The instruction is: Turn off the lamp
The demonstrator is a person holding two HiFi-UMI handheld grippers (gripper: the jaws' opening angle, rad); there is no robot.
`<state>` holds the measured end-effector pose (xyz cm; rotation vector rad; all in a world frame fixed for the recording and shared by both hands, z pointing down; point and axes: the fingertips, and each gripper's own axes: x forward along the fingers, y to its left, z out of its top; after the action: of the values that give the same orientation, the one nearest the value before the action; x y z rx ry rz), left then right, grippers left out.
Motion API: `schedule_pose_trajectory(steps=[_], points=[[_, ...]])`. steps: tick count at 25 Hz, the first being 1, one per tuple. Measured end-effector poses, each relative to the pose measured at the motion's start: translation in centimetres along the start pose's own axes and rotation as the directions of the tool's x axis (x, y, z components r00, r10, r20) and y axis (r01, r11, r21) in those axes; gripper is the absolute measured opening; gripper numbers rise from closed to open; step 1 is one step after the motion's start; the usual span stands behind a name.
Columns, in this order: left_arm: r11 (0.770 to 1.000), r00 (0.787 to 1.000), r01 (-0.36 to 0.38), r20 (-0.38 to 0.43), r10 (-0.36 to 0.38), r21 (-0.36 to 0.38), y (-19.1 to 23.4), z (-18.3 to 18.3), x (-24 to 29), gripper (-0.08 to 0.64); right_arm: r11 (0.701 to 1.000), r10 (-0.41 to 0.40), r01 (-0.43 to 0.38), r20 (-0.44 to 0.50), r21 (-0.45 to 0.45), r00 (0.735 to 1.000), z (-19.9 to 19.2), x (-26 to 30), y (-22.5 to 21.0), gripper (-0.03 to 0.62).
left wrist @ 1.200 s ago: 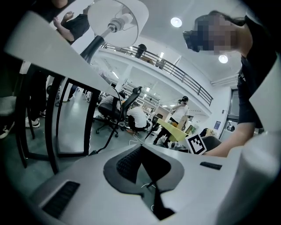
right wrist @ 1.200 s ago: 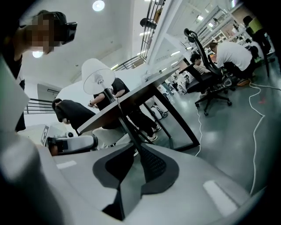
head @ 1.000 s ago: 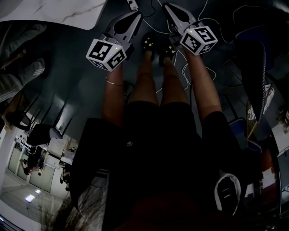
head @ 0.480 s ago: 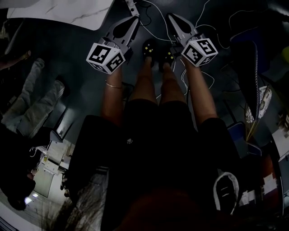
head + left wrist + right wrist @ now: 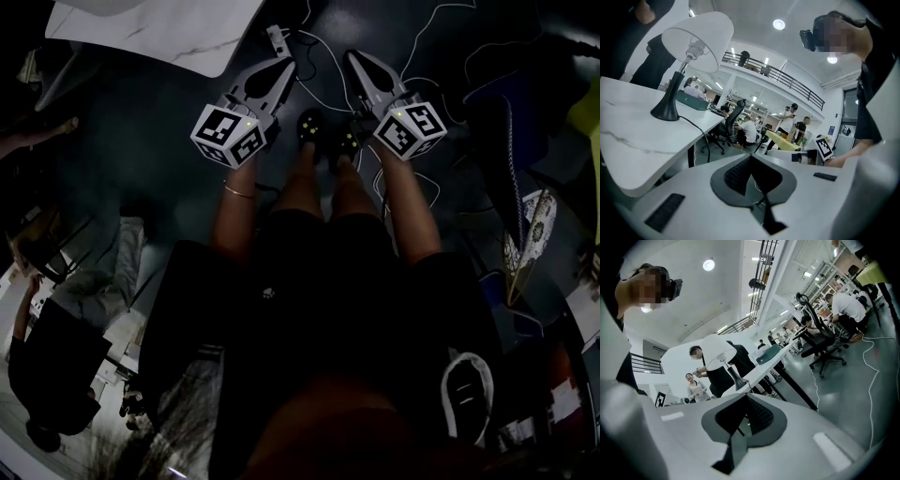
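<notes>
Both sets of jaws are closed tip to tip w/ nothing btwn them: left gripper (image 5: 279,67) and right gripper (image 5: 358,61) are empty, held side by side in front of the person.

Lamp (image 5: 675,89) stands upright on the white marbled table (image 5: 633,140). It's up and to the left of the left jaw tips, well apart. In the right gripper view the lamp (image 5: 721,352) sits just above the jaw tips and a bit left, but far ahead, no contact.

Handling, as a judgement:
- Prob light overall: thin curved neck, small flared black base (image 5: 665,111), wide pale shade (image 5: 705,33) on top. Top-heavy look, so a sideways push high up could tip it or skate it across the smooth tabletop.
- Shade looks thin and easy to dent or knock crooked, so don't grab there. The bulb socket under it is fragile too.
- Base and lower neck look stiff and are the best spots to steady it. They're smooth, so maybe slippery to the pads.
- Cord (image 5: 696,127) runs off the base and drops over the table edge. It's soft and could snag.
- Switch isn't visible from here, could be on base, socket or cord. Can't tell if the bulb is lit.

Likely approach: press w/ closed tips rather than gripping, and brace the base w/ the other gripper if it slides.
</notes>
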<state>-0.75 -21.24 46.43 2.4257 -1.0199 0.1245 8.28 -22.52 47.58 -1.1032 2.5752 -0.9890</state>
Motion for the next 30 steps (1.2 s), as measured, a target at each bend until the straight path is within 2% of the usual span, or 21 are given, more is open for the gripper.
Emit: schedule_pose_trajectory(steps=[16,24,30], points=[[0.996,0.999,0.032,0.009,-0.033,0.082,-4.7,5.8,-0.9,0.006,0.992,0.124,-0.125,0.047,0.000,0.991,6.3,-1.2,6.4,0.000],[0.992,0.999,0.034,0.021,-0.037,0.123,-6.1,8.4,-1.4,0.006,0.983,0.175,-0.173,0.034,-0.056,0.984,9.8,-1.3,9.0,0.000],[0.990,0.998,0.024,0.051,-0.032,0.138,-6.9,10.1,-2.8,0.006,0.979,0.196,-0.194,0.029,-0.068,0.980,10.8,-1.8,10.9,0.000]])
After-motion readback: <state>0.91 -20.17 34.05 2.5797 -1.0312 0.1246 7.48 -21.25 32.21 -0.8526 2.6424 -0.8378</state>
